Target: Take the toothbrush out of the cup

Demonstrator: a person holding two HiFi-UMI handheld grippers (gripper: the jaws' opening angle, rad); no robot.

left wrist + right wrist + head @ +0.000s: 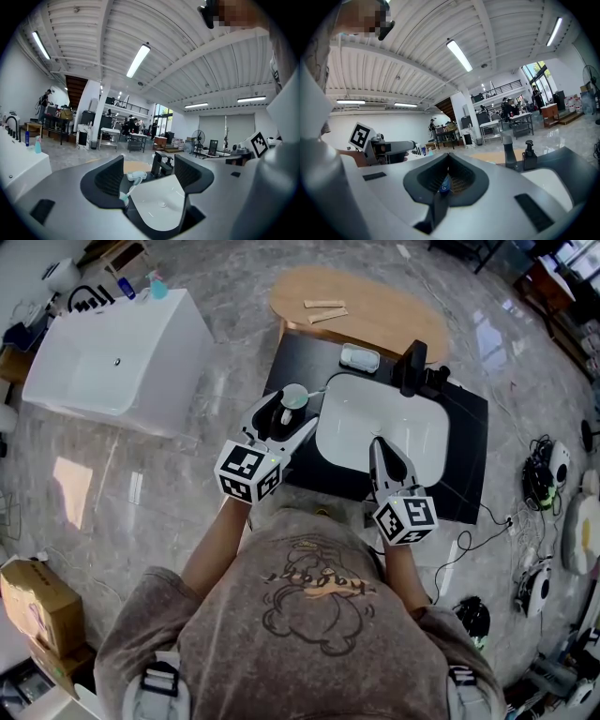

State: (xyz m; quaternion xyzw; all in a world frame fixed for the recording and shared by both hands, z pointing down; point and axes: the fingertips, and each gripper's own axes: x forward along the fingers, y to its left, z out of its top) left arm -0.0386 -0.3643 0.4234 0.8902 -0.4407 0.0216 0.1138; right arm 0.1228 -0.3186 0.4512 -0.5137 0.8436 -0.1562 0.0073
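Head view: the largest item is a white tub [169, 343] on the floor at upper left, well apart from the work area. Beyond the work area stands an oval wooden table [375, 310]. In front of it is the black table [464, 446], which carries a white basin [412, 423].

I hold one gripper in each hand at the near edge of the black table. The left gripper [286, 413] points at the strip of table left of the basin. The right gripper [377, 442] reaches over the basin itself.

A black faucet [412, 367] stands at the basin's far rim, with a soap dish [359, 357] just beside it on the left. The cup [293, 397] stands on the black table at the basin's upper left corner, directly ahead of the left gripper's tips.

In the left gripper view, the left gripper [150, 168] has its fingers spread wide. Nothing is pressed between the pads. The toothbrush [131, 188] shows in the gap, close to the finger on that view's left. It is tilted, and its white handle leans toward the soap dish [136, 176]. Its teal lower end drops out of sight below the finger, where the cup stands. I read it as in the cup, ungripped.

In the right gripper view, the right gripper [446, 180] has its fingers closed together. A small blue piece [444, 186] sits at the seam. I cannot tell whether it belongs to the fingers.
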